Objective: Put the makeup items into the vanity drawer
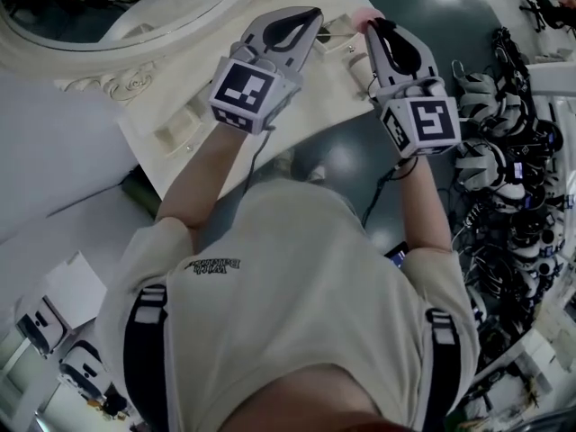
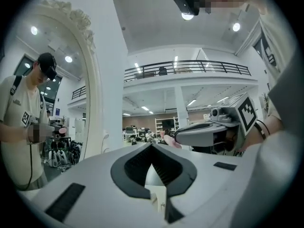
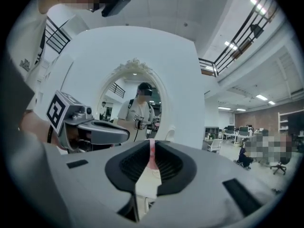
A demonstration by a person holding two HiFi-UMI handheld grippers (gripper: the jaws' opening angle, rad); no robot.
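The pink makeup item, thin and soft-looking, is pinched edge-on between the right gripper fingers, top centre of the head view, over the smooth cream table. The left gripper fingers meet on nothing. I'd hold it lightly and use the free gripper for the drawer, which I can't see open.

- Big open lab or office hall.
- Balcony with a railing; strip lights overhead.
- Desks at the back.
- Gear pile with cables on the floor.
- Vanity with ornate mirror.
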